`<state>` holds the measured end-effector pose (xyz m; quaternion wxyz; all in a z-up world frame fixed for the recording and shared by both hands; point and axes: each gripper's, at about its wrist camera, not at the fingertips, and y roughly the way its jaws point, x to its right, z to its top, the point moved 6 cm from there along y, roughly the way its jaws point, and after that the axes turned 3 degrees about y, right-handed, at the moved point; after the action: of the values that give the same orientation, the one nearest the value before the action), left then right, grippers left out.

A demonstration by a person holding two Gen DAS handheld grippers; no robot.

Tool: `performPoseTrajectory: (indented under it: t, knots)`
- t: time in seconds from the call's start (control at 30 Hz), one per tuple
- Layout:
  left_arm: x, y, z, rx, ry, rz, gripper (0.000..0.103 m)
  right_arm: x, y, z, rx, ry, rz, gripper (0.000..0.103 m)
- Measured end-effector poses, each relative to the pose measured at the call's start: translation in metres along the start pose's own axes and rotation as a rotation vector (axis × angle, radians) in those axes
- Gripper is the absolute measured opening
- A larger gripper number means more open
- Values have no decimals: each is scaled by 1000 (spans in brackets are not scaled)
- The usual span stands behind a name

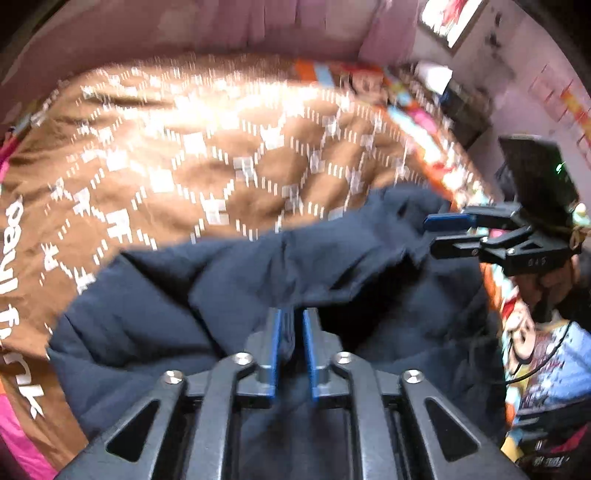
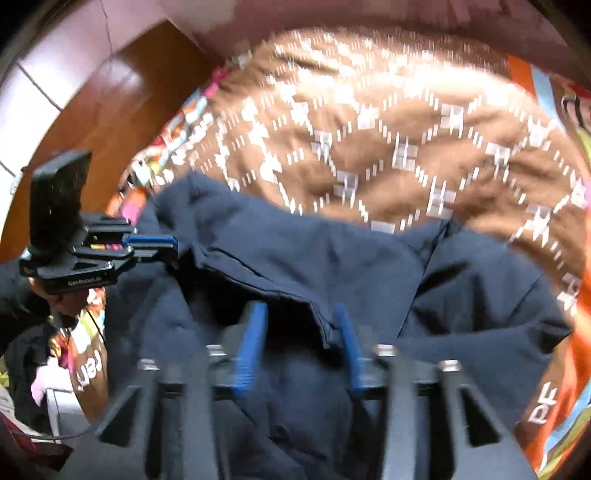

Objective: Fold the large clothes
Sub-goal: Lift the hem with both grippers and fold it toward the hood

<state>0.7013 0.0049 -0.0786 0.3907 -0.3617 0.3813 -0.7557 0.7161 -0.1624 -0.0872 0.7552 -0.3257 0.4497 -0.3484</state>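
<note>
A dark navy garment (image 1: 258, 273) lies bunched on a brown patterned bedcover (image 1: 207, 147). My left gripper (image 1: 293, 321) is shut on a fold of the navy garment at its near edge. In the left wrist view my right gripper (image 1: 432, 234) is at the right, its blue pads spread apart at the garment's edge. In the right wrist view the right gripper (image 2: 299, 317) is open, with a garment hem (image 2: 321, 317) hanging between the pads. The left gripper (image 2: 173, 247) shows there at the left, pinching the garment (image 2: 314, 251).
The brown bedcover (image 2: 388, 140) with white diamond pattern covers the bed, with a colourful cartoon sheet (image 1: 535, 332) along its edge. A wooden door (image 2: 110, 110) stands at the left. A pink wall (image 1: 221, 26) is behind the bed. Clutter and a framed picture (image 1: 450, 18) are at the right.
</note>
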Motion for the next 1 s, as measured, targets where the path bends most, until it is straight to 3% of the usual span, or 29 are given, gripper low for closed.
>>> performPoseTrajectory:
  t: [0.07,0.23,0.37,0.53,0.67,0.77,1.0]
  knots:
    - [-6,-4,17,58,-39,2,32,6,-4,19,58,25,-7,47]
    - [-18,31,53,79,-159,1,32,30,23,49,107,188,-3,47]
    - [-16,63,56,65,-193,-34,32,27,60,46,68,244,37,28]
    - [12,79,29,-27,-52,-137,21,1,81,19,-38,115,37,18]
    - [25,91,-1,-166,58,-146,17,-5,92,-2,-153,24,20,18]
    - [17,107,-15,-273,56,-87,3,0,104,-11,-202,33,20,16]
    - [19,122,-24,-327,4,-40,3,-6,128,-25,-318,-24,-45,14]
